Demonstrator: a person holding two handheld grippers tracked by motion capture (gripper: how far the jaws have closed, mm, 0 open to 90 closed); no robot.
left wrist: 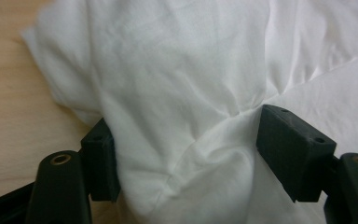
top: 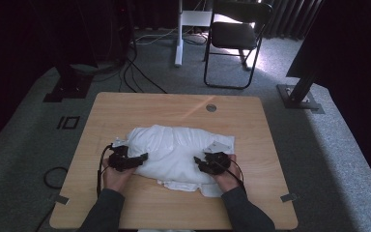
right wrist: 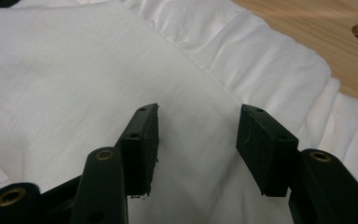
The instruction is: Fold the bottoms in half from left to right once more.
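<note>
White cloth (top: 174,152), soft, creased, bunched in rounded heap mid wooden worktop (top: 125,108). Left hand-held gripper (left wrist: 186,140) jaws wide, puckered fold bulging between, pads seemingly not pressing. Right hand-held gripper (right wrist: 196,140) jaws parted over smooth flat fabric, gripping nothing. Round hole (top: 211,108) beyond heap.
</note>
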